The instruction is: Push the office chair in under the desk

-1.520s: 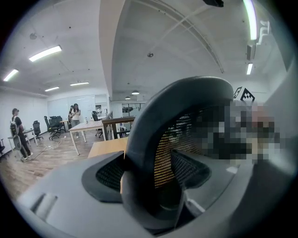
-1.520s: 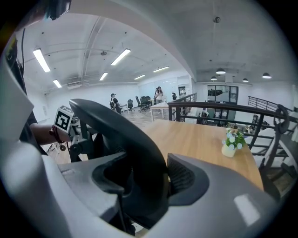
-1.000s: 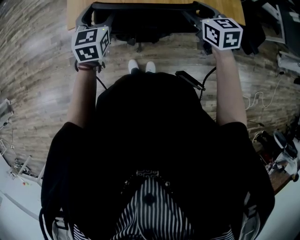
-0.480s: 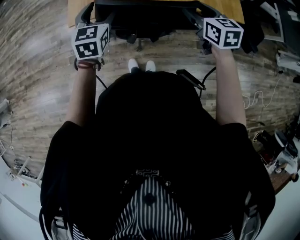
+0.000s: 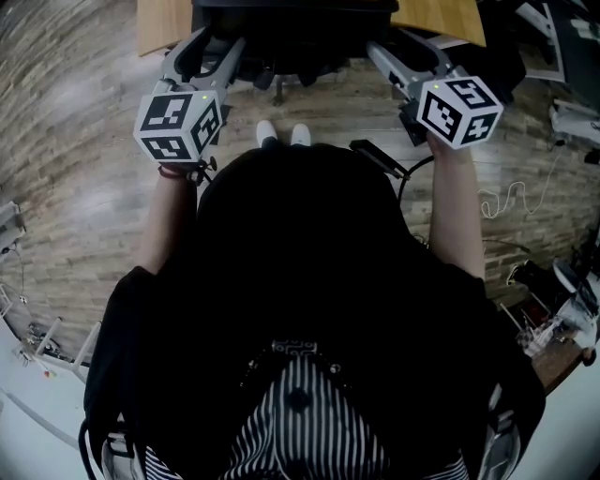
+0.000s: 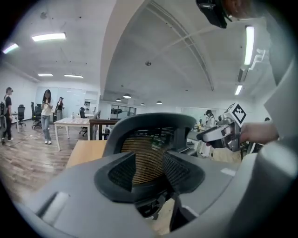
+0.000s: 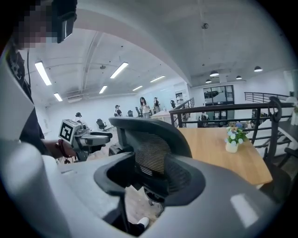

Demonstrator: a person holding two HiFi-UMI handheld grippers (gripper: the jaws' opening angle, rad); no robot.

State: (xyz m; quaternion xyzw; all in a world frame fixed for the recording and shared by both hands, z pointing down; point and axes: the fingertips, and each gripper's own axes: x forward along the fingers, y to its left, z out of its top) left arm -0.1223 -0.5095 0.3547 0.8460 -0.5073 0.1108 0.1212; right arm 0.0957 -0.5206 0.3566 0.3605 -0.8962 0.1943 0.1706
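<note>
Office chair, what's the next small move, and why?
Probably just draw both grippers back and stop. The office chair sits tucked under the desk, and the left gripper and right gripper, fingers just closing partway on nothing, are clear of it.

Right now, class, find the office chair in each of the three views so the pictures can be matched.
Head view: office chair at top centre, dark, beyond both cubes.
Left gripper view: centre, mesh back towards the camera.
Right gripper view: just left of centre, mesh back again.
Shared landmark: the wooden desk at the chair.
</note>
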